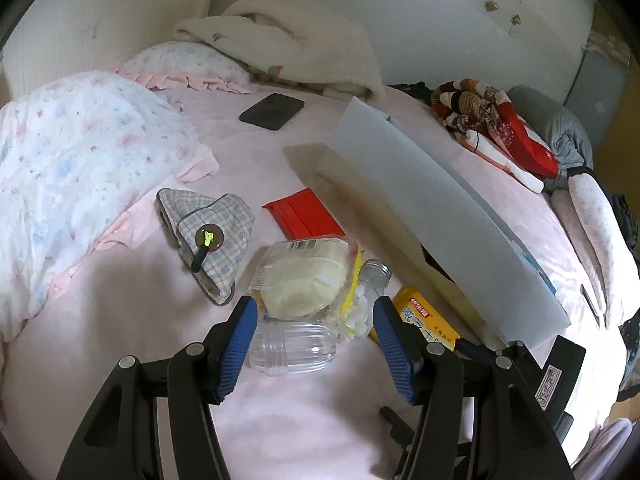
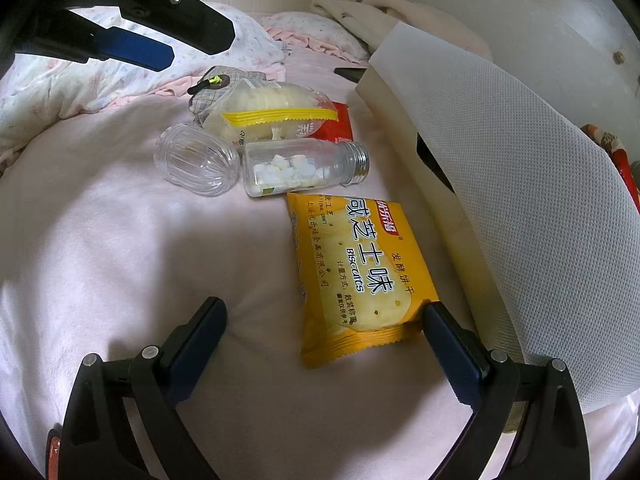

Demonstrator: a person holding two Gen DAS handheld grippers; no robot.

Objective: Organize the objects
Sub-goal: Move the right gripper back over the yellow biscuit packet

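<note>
Small items lie in a cluster on a pink bedsheet. My left gripper hovers open over a clear ribbed plastic dome, with a bagged bread roll and a clear bottle of white tablets just beyond its tips. Its pads press on nothing. One of its fingers shows at the top left of the right wrist view. My right gripper is open low over the sheet. A yellow biscuit packet lies between its jaws, its corner at the right pad.
A cream box with a raised white flap stands to the right of the cluster. A red packet, a plaid pouch and a dark phone lie farther back. Floral pillows and folded blankets border the bed.
</note>
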